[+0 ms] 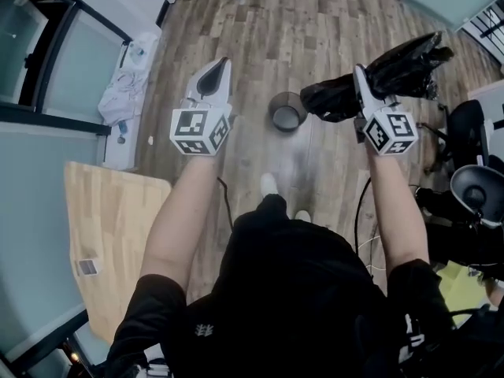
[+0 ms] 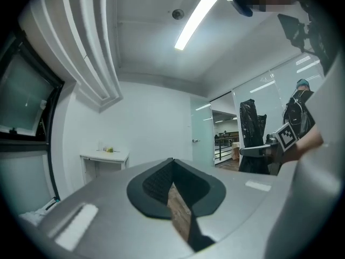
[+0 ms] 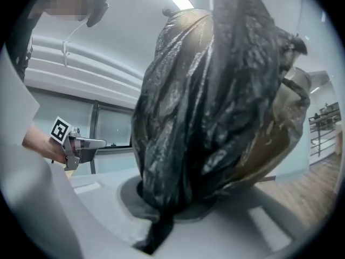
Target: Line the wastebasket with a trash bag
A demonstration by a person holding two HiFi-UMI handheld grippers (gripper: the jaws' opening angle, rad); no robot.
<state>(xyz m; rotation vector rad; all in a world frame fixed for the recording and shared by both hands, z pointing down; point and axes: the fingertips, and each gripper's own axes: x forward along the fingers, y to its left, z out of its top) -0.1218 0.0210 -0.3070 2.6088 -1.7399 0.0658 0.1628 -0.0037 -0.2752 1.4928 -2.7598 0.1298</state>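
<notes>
Right gripper [image 1: 361, 75] jaws clamped on a gathered fold of the trash bag [image 1: 398, 69]. The bag is black, glossy, crumpled and bunched, with a brownish see-through patch on one side. In the head view its long axis lies across the jaws, one end spilling toward the left gripper, the longer end reaching out the other way. Left gripper [image 1: 223, 63] jaws together, nothing in them. The wastebasket [image 1: 286, 113] stands upright on the floor, mouth up, between the two sets of jaws and below them.
</notes>
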